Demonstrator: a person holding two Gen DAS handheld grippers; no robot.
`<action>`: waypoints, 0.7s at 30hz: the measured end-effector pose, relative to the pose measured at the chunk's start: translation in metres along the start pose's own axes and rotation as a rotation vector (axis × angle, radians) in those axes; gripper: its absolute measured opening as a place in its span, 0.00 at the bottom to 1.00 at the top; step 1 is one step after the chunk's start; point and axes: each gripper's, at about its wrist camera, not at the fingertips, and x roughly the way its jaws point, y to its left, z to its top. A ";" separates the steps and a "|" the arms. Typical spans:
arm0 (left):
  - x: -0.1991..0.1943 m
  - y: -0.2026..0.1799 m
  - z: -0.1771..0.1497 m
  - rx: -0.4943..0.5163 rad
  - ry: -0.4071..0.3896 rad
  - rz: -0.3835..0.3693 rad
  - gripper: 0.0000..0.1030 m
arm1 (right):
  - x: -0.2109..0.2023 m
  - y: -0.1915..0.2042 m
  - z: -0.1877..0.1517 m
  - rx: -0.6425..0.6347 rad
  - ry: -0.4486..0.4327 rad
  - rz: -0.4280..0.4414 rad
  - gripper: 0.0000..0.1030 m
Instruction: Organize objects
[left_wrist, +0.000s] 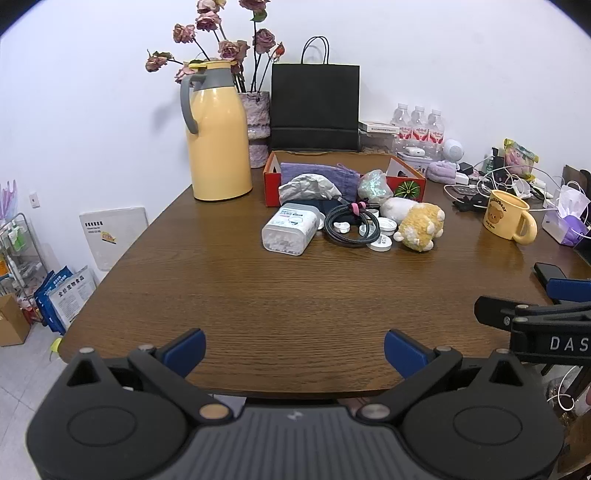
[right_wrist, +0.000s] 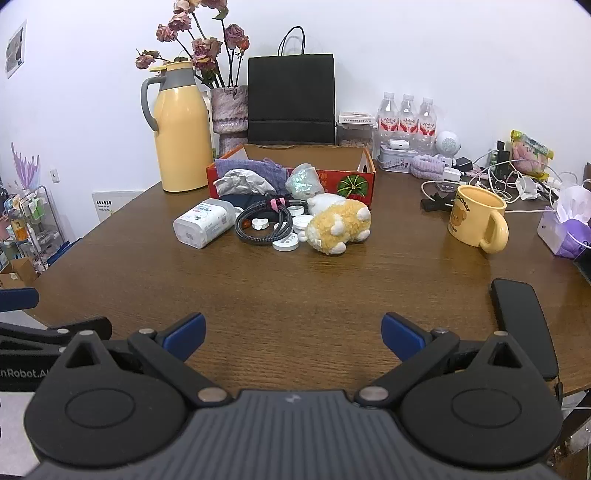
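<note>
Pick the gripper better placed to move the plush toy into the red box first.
Right gripper, probably. Both are open and empty, but the plush toy lies nearer the middle of its view; in the left gripper's view it sits off to the right, beside the red box.

Yellow jug (left_wrist: 218, 133), red box (left_wrist: 343, 184), black bag (left_wrist: 315, 107).

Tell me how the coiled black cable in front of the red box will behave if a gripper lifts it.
The coiled cable will probably sag and deform rather than lift as a stiff ring. The pink tie should keep its loops roughly together. White caps lie against it and one small white piece sits inside the coil, so lifting may drag or scatter them.
</note>
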 end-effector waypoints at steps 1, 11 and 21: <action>0.000 0.000 0.000 0.001 -0.001 0.000 1.00 | 0.000 0.000 0.000 0.000 -0.002 0.000 1.00; -0.005 0.000 -0.003 -0.005 0.003 0.001 1.00 | -0.004 -0.002 0.000 0.017 -0.010 -0.010 1.00; -0.004 0.000 -0.004 -0.009 0.006 0.005 1.00 | -0.004 -0.005 -0.001 0.041 -0.006 -0.010 1.00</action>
